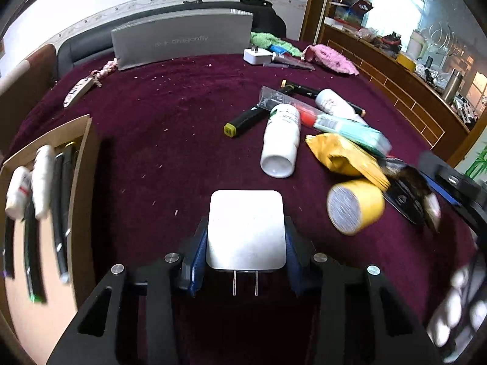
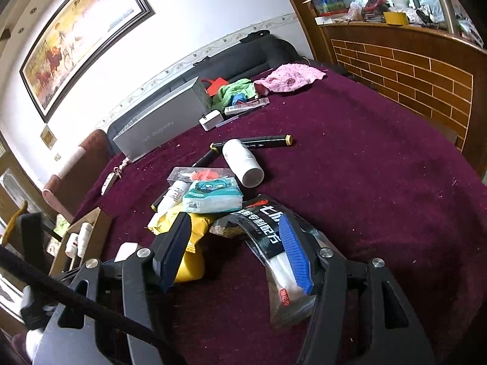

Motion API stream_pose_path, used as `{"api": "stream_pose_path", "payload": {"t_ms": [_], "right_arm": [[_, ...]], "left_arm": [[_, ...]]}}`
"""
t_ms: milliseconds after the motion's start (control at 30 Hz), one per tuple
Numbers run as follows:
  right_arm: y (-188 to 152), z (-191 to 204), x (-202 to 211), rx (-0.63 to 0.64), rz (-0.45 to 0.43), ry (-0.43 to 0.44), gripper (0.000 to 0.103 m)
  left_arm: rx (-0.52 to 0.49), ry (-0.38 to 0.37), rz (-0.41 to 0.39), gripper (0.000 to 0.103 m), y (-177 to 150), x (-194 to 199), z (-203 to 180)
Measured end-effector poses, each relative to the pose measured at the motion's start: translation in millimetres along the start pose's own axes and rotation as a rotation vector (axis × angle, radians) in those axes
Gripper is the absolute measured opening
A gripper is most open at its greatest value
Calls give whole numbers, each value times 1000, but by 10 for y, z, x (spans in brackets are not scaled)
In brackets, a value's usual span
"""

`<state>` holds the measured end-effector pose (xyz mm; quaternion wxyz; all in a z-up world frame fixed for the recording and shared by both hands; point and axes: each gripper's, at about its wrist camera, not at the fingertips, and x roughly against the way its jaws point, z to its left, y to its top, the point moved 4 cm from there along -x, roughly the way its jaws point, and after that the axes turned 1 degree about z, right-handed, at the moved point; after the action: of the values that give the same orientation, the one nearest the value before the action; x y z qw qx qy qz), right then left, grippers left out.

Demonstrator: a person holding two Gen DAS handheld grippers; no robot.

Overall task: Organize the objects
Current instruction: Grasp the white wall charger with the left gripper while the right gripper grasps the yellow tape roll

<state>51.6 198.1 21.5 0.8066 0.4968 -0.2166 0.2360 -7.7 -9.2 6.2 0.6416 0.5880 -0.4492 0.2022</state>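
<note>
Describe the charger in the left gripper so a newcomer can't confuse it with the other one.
Start from the maroon tablecloth and come to its near edge, where the left gripper has its blue pads closed on the sides of a white square plug charger. Its two metal prongs point back at the camera. The second white charger lies free by the grey box at the far side.

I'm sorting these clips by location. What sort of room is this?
Probably a home living or dining room: a table under a dark red cloth strewn with small household items, a framed horse painting on the wall, and a wooden sideboard piled with clutter.
</note>
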Motion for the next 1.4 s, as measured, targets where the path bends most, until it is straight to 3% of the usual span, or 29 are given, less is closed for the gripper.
{"api": "stream_pose_path", "payload": {"t_ms": [367, 633, 800, 967, 1400], "right_arm": [[-53, 82, -31, 78, 1, -102, 63], [-256, 320, 200, 86, 90, -9, 69], [-373, 568, 77, 148, 161, -6, 69], [-440, 665, -136, 107, 227, 11, 69], [-368, 919, -449, 241, 236, -155, 69]], "left_arm": [[22, 35, -97, 39, -266, 657, 153], [58, 13, -120, 39, -376, 809, 346], [69, 0, -145, 39, -423, 915, 417], [77, -6, -166, 39, -466, 1014, 527], [115, -31, -172, 39, -544, 1044, 730]]}}
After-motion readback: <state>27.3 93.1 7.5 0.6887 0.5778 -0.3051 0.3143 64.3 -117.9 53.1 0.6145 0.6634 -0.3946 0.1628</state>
